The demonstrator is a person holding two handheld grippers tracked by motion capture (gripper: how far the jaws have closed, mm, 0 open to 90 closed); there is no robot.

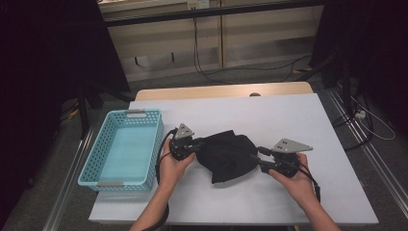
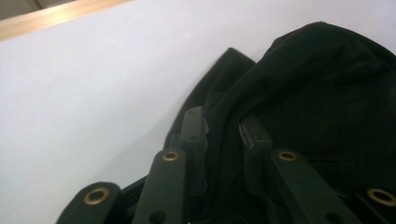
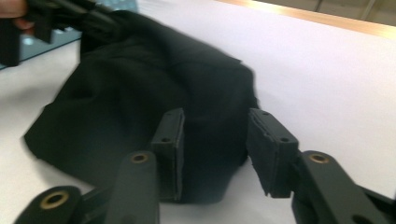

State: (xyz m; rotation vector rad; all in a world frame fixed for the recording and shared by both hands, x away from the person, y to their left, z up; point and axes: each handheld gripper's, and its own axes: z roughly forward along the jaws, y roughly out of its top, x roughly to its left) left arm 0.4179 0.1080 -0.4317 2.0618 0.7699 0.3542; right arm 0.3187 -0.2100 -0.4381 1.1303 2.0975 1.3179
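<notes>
My left tongs are clamped on a fold of the black cloth: in the left gripper view a ridge of fabric runs up between the two pads and both press against it. My right tongs stand apart at the opposite edge of that cloth; in the right gripper view the pads have a clear gap between them, the cloth lies just ahead of and partly under the nearer pad, and neither pad presses on it. The cloth is therefore between the two tongs, bunched into a loose heap on the white table top, gripped at its left end and free at its right. Just beyond my left tongs, on the side away from the cloth, sits a light blue basket with perforated walls. Count: two tongs, one in each of my hands; one black cloth; one basket; one table.
</notes>
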